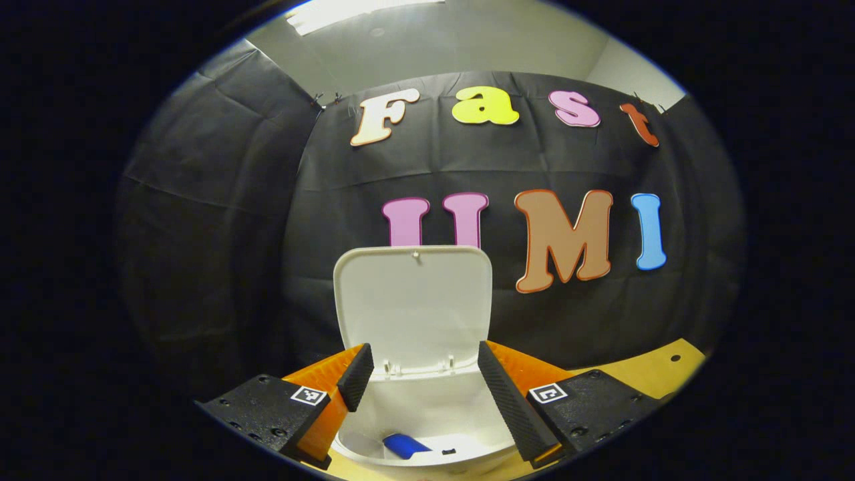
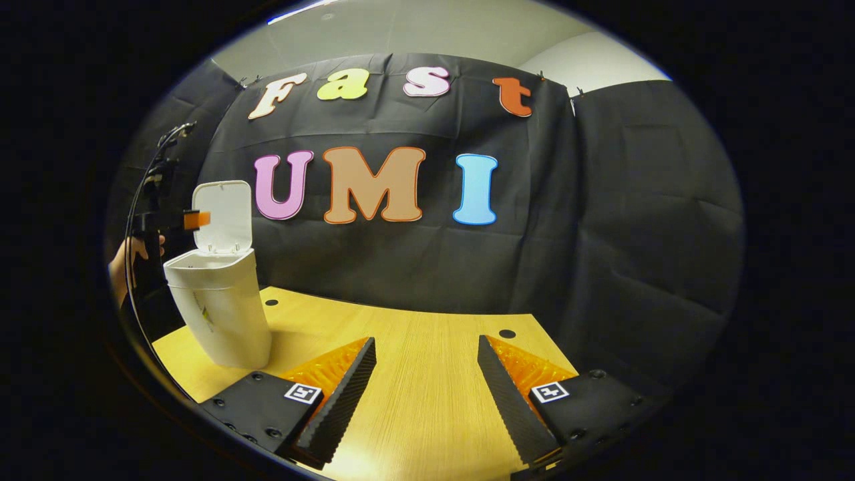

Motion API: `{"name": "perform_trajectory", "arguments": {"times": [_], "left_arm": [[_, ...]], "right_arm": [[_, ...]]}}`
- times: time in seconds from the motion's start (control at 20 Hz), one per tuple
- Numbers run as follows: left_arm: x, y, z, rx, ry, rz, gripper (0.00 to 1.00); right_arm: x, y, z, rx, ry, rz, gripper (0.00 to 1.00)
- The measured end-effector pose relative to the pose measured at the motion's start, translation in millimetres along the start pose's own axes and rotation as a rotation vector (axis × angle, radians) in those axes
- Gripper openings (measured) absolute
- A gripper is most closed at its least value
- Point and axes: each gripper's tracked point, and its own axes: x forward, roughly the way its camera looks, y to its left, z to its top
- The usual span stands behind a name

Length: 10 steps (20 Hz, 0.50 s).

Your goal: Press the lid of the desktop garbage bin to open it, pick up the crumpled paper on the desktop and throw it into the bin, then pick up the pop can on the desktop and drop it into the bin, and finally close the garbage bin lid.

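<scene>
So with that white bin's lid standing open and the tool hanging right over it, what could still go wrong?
The left tool hangs open above the bin, with a blue object visible inside. Closing is what's left, and it could go wrong two ways:
1. The lid stands upright; a push from the wrong side might not swing it down.
2. The bin looks tall and narrow on the table, so a hard press could tip or slide it.

Inside the white plastic desktop bin (image 1: 427, 407), seen in the left gripper view, lay a blue cylindrical object (image 1: 405, 445), cut off by the bin's near rim and too little shown to identify. Beside it sat a small dark speck (image 1: 449, 451), too small to tell. In the right gripper view, the other gripper (image 2: 195, 219) and the holding hand (image 2: 127, 264) were partly hidden behind the bin (image 2: 224, 314) and clipped at the picture's edge.
</scene>
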Motion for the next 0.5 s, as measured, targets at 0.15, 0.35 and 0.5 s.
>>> {"name": "perform_trajectory", "arguments": {"times": [0.15, 0.35, 0.5], "left_arm": [[5, 3, 36, 0.005, -0.052, -0.008, 0.93], [17, 4, 78, 0.066, -0.125, -0.012, 0.94], [26, -2, 103, 0.052, -0.176, -0.034, 0.93]], "right_arm": [[-1, 0, -3, 0.012, 0.000, -0.001, 0.98], [-3, -3, -7, 0.036, 0.001, -0.013, 0.98], [-6, -6, -11, 0.048, 0.003, -0.027, 0.98]]}}
